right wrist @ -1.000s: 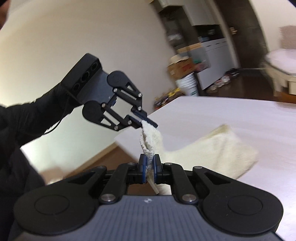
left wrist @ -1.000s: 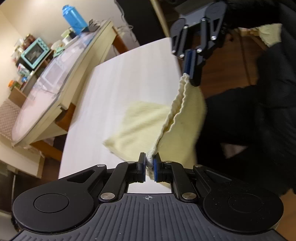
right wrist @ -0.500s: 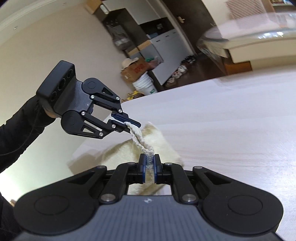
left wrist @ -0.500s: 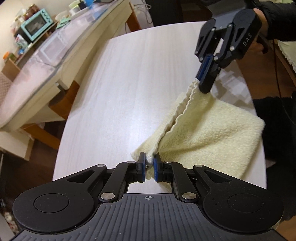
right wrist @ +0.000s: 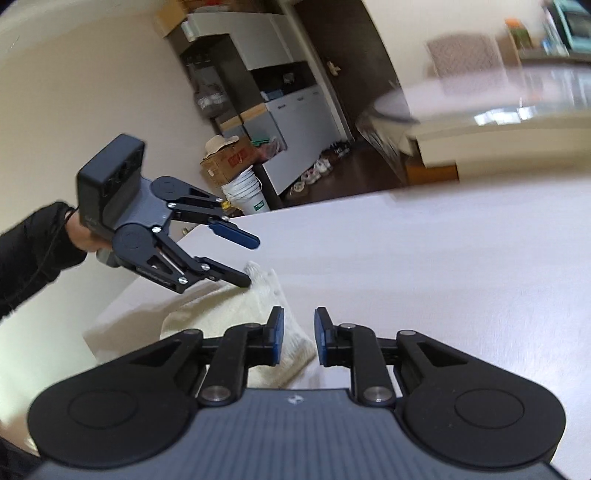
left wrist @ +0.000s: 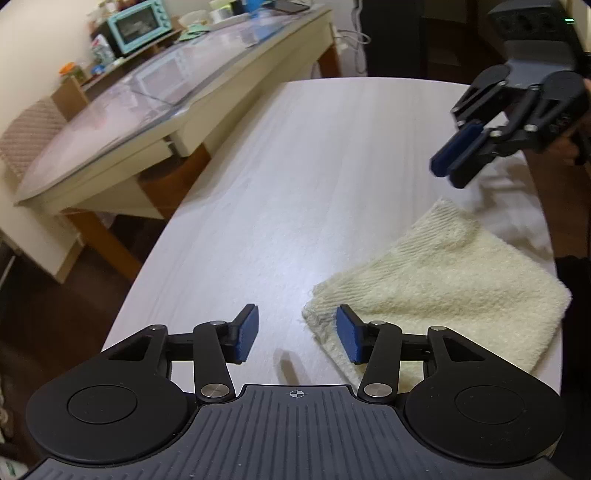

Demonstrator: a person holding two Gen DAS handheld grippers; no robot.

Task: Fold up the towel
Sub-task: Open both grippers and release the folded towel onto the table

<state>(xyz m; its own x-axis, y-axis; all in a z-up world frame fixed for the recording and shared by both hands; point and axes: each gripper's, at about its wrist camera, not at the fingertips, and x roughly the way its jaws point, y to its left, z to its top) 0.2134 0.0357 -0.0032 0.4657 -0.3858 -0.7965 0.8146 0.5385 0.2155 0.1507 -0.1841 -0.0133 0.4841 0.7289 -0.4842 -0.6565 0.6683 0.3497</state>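
A pale yellow towel lies folded flat on the white table, at its near right corner. My left gripper is open and empty; its right pad hangs just over the towel's near left corner. My right gripper shows in the left wrist view above the towel's far corner, lifted clear of it. In the right wrist view my right gripper is open and empty over the towel, and my left gripper is open with its lower finger at the towel's far corner.
A long glass-topped sideboard stands left of the table, with a teal toaster oven and jars on it. The table's right edge runs beside the towel. A white bucket and boxes stand on the floor beyond the table.
Both grippers have let go of the towel's edge and opened. The towel now lies flat on the table, and both grippers have drawn back from it.
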